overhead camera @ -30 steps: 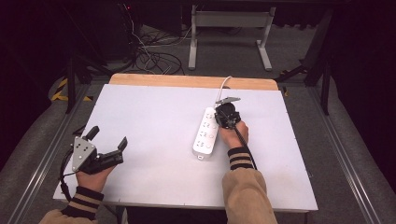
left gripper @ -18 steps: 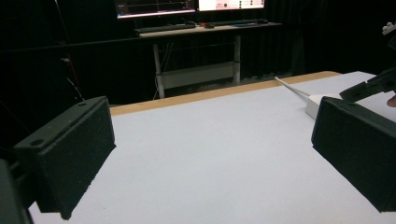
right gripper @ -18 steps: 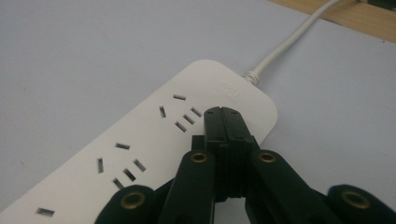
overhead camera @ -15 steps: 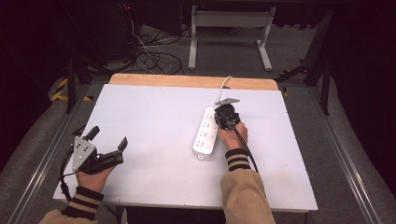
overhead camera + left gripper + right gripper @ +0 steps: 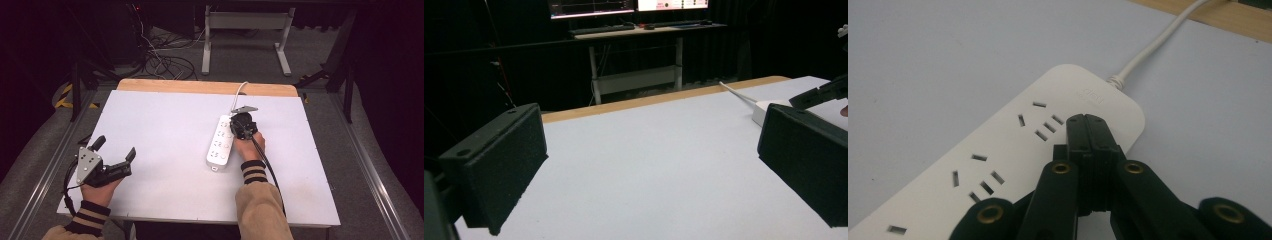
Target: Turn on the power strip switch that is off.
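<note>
A white power strip (image 5: 220, 142) lies right of centre on the white table (image 5: 165, 130), its cable (image 5: 239, 92) running to the far edge. My right gripper (image 5: 239, 124) is shut, and its tips hover over the strip's far end. In the right gripper view the closed jaws (image 5: 1086, 121) point at the power strip (image 5: 1008, 150) beside the end socket, with nothing between them. My left gripper (image 5: 116, 150) rests at the table's near left corner with its jaws wide open. In the left gripper view its two pads (image 5: 499, 160) frame bare table, with the power strip (image 5: 764, 107) far off at the right.
A wooden strip (image 5: 205, 86) lines the table's far edge. Beyond it are a metal stand (image 5: 245, 30) and tangled cables (image 5: 165, 62) on the floor. Metal rails (image 5: 370, 180) run along both sides of the table. A desk with monitors (image 5: 634, 7) stands in the distance.
</note>
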A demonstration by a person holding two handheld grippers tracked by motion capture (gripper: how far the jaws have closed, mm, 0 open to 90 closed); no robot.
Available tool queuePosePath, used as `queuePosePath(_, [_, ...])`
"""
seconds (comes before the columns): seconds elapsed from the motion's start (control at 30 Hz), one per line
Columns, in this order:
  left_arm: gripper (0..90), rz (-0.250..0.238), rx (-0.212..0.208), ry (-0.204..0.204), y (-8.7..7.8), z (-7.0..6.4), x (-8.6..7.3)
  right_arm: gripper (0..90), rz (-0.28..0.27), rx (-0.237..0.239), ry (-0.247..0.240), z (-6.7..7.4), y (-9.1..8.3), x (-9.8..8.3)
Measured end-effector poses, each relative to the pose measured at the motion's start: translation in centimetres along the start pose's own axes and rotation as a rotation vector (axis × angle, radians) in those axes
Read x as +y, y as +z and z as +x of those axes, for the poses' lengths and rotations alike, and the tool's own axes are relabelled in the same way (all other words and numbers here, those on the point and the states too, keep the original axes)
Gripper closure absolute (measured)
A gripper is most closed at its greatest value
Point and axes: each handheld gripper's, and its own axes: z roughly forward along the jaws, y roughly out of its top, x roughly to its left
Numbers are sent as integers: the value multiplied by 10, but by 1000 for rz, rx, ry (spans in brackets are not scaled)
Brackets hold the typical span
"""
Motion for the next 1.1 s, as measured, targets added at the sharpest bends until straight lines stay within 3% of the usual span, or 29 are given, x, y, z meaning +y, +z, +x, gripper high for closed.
queuePosePath(0.33, [1, 2, 0, 3, 0, 0, 0, 900, -3, -3, 6, 0, 0, 0])
queuePosePath(0.53, [1, 0, 5, 6, 0, 0, 0, 900, 20, -20, -39, 4, -2, 2])
queuePosePath(0.63, [1, 4, 2, -5, 2, 0, -1, 900, 14, -20, -26, 3, -2, 1])
queuePosePath(1.1, [1, 9, -3, -4, 2, 0, -1, 900, 7, -43, -54, 4, -3, 1])
